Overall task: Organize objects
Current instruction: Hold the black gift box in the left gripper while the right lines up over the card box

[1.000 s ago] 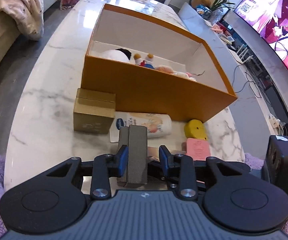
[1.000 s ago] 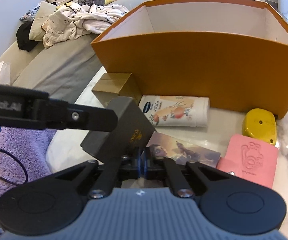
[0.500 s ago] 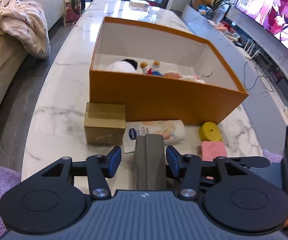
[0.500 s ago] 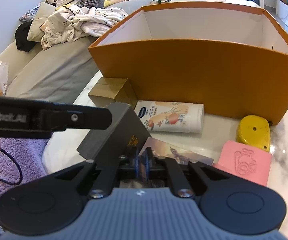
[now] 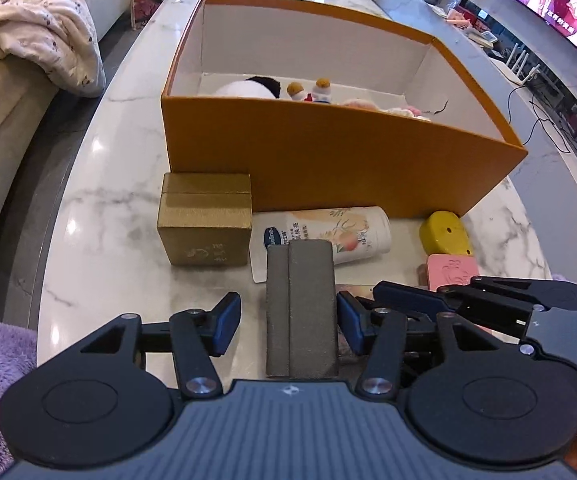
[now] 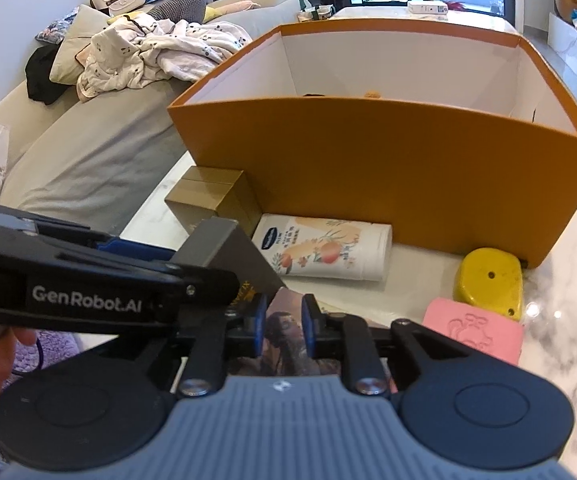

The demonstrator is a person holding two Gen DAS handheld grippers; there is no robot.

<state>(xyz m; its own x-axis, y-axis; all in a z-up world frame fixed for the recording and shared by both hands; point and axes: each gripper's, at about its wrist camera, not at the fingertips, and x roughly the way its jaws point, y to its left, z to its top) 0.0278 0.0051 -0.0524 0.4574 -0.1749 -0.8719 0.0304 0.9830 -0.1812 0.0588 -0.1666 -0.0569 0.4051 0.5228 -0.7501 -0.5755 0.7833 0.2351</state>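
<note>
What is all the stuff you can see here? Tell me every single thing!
Box: one, orange, middle of the table.
Soft toys: several, white, black and pink, inside the box.
Gold box: one, in front of the box, left.
Tube: one, white with fruit print, lying beside the gold box.
Yellow thing: one, by the box's right corner.
Pink block: one, near the yellow thing.
Picture card: one, flat under the right claw.
Grey box: one, between the left claw's fingers.
Table: one, white marble.
Left claw: open.
Right claw: slightly open.
</note>
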